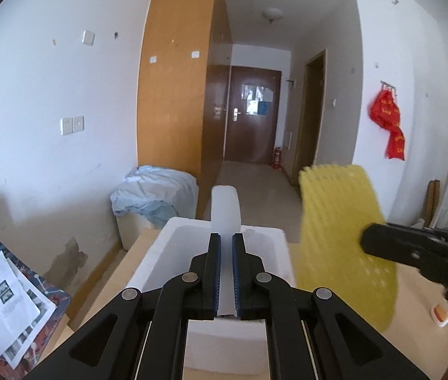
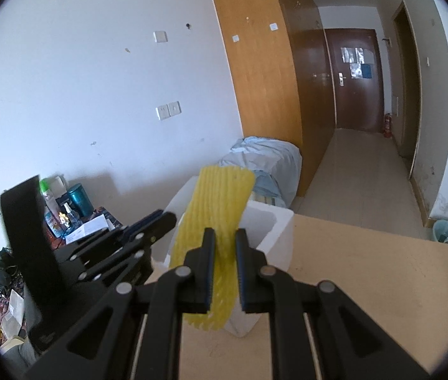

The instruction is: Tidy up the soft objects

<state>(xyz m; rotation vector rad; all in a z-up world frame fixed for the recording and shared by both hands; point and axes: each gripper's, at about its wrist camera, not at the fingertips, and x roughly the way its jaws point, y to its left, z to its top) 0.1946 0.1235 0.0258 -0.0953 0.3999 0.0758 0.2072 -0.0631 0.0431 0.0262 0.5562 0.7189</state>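
While your left gripper (image 1: 226,272) is clamped on the white foam sheet (image 1: 225,212), that sheet stands on edge between the jaws, its long axis running straight ahead along the fingers and its rounded far end rising above the far wall of the white foam box (image 1: 268,237). The sheet hangs over the box's open cavity, and the box sits on the light wooden table (image 1: 414,288).

Your right gripper (image 2: 225,269) is closed on the yellow foam net (image 2: 220,212) — a ribbed, perforated strip whose length runs forward and upward from the jaws, leaning slightly right at the top, with its ragged near end poking out below the fingers. In the right wrist view it is held above the near right corner of the foam box (image 2: 274,231).

From the left wrist view, the right gripper (image 1: 420,247) comes in from the right edge, roughly level, pinching the yellow net (image 1: 341,231) so that it stands tall just beside the box. The left gripper (image 2: 148,234) sits just left of the net, angled up and forward.
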